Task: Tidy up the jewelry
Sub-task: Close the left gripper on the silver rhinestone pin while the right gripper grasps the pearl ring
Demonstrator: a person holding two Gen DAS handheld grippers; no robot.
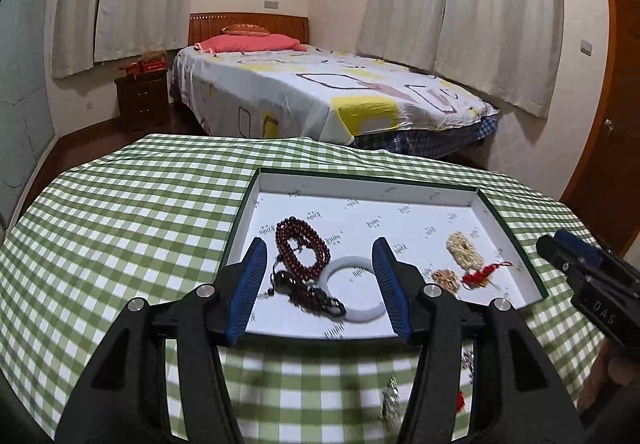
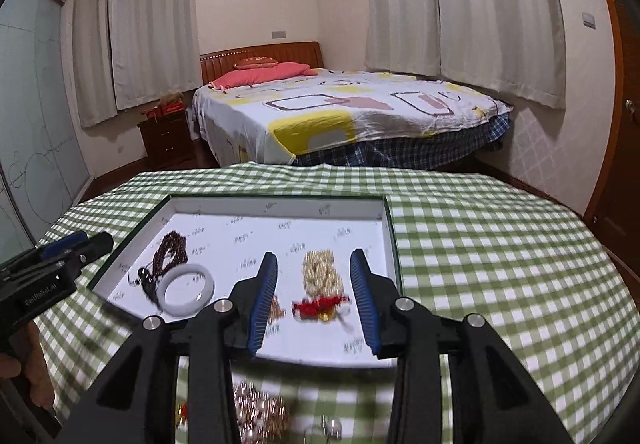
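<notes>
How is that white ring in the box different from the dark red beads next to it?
The white bangle is one smooth, solid hoop; the dark red bead string is many small round beads. The bangle is pale and milky, the bead string deep reddish-brown. The bangle holds an open circle, while the bead string lies in loose, doubled loops. Both lie inside the shallow white box, touching each other, and neither is gripped.

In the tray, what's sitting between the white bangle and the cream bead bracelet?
A small gold-coloured chain piece and a red tassel charm lie between the white bangle and the cream bead bracelet; the left wrist view shows it best.
</notes>
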